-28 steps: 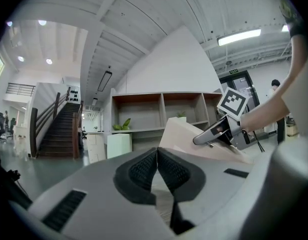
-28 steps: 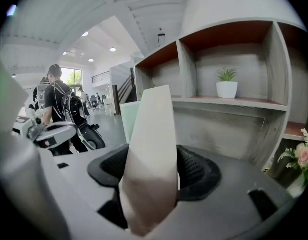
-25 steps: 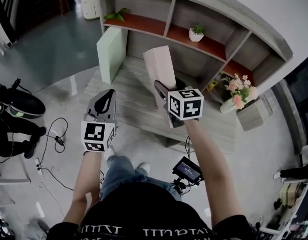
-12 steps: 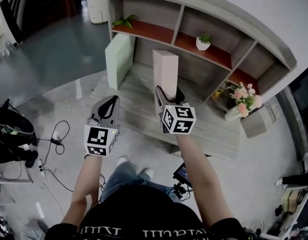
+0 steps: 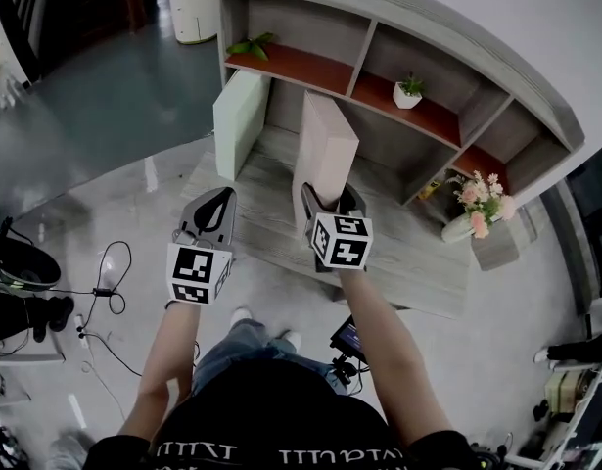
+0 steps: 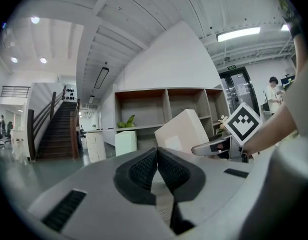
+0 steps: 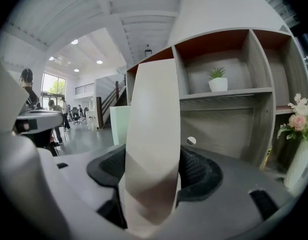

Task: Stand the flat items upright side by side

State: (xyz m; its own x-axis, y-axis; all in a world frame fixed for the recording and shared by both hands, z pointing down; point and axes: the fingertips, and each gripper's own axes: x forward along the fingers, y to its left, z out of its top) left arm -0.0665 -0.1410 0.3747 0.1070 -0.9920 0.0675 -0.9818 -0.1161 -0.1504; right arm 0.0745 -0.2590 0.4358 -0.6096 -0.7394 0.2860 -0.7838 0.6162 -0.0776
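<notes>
A pale beige flat box [image 5: 325,150] is held up on end, leaning a little, over the low grey wooden platform [image 5: 266,225] of the shelf unit. My right gripper [image 5: 330,196] is shut on its lower end. In the right gripper view the box [image 7: 155,124] fills the gap between both pads of that gripper [image 7: 152,171]. A pale green flat box [image 5: 240,120] stands upright at the platform's left end, apart from the beige one. My left gripper [image 5: 212,204] hovers to the left, shut with nothing in it [image 6: 157,166].
The shelf unit holds green leaves [image 5: 250,43] and a small potted plant [image 5: 409,92] on its red shelves. A vase of flowers [image 5: 472,204] stands at the right end. Cables [image 5: 105,272] and a small screen device [image 5: 351,339] lie on the floor near my feet.
My right gripper has drawn back and to the left with the beige box, which now leans more. The left gripper has barely moved.
</notes>
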